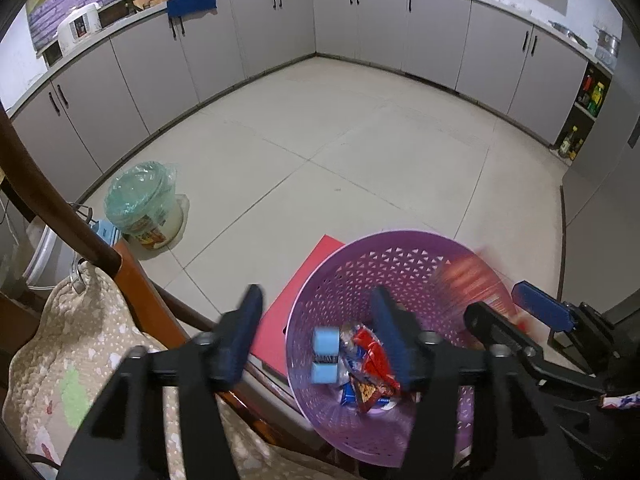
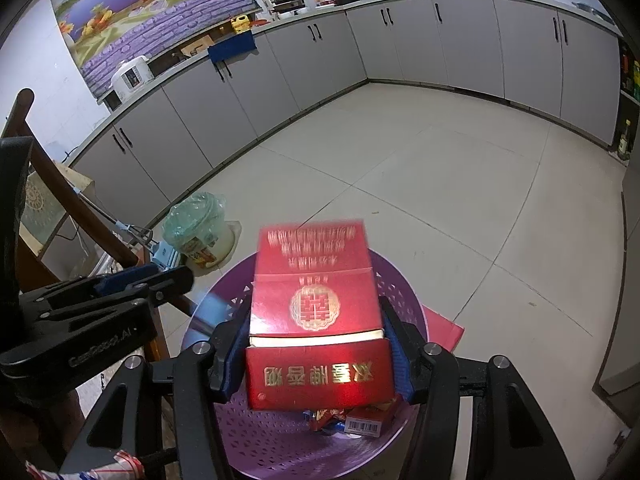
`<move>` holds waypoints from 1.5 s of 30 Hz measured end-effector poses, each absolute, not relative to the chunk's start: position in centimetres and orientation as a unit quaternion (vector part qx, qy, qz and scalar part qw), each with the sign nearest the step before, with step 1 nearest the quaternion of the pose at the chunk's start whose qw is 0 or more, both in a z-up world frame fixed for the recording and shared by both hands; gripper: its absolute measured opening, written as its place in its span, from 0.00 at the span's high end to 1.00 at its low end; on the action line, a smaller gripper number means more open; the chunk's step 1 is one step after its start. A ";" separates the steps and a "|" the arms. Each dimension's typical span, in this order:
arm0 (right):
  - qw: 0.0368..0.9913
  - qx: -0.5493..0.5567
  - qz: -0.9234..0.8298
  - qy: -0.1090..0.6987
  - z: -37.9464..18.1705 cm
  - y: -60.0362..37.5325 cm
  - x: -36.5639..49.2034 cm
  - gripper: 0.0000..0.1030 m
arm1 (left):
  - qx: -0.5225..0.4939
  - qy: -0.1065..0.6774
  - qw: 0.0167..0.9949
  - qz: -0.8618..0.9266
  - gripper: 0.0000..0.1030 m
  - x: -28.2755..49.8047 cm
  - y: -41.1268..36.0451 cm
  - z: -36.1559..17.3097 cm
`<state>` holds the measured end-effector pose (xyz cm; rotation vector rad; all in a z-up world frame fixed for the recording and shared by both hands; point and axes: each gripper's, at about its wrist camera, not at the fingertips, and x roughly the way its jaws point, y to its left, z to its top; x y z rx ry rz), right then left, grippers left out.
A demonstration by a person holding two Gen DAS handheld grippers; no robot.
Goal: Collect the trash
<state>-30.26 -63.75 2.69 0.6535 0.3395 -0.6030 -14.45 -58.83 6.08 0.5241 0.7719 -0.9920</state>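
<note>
We list a purple basket (image 1: 384,264), perforated with small triangular holes, tilted toward the cameras and resting on a flat red sheet (image 1: 296,296) at the edge of a surface. In its bottom we count crumpled snack wrappers (image 1: 370,364) in red and blue, and a small item with two light-blue square ends (image 1: 325,360) just beside them.

The left hand-held gripper (image 1: 320,332) hangs over the near rim of the basket with its blue-padded fingers (image 1: 250,320) spread apart; we see nothing between them, one finger outside the basket wall and the other above the wrappers.

The right hand-held gripper (image 2: 316,352) sits over the basket from the other side. Between its fingers we record a red carton (image 2: 318,320) with gold characters and a round gold emblem on its face. The carton is blurred along its far end. Both pads lie close against its sides, but we cannot tell whether they press on it or stand just clear. In the left wrist view the same carton shows only as a red smear (image 1: 468,276) inside the basket's far wall.

Beneath the carton we note a small red pack with a barcode (image 2: 362,424) among the wrappers.

On the floor (image 1: 360,152), well apart from the basket, we enter a bin lined with a green plastic bag (image 1: 140,196). A patterned cloth (image 1: 76,360) hangs on a wooden chair (image 1: 48,196) at the left. Grey cabinets (image 1: 272,28) line the walls.
</note>
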 end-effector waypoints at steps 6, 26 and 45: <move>0.885 0.318 -0.299 0.162 2.7 -63.8 -30.5 0.34 | 0.237 0.355 0.779 -0.459 0.36 -14.8 -58.0 6.6; 0.873 0.301 -0.357 0.139 2.7 -63.4 -33.0 0.30 | 0.189 0.289 0.844 -0.411 0.15 -19.4 -47.4 11.1; 0.898 0.191 -0.369 0.143 9.2 -53.6 -38.6 0.24 | 0.101 0.121 0.919 -0.362 0.00 -25.5 -32.5 20.0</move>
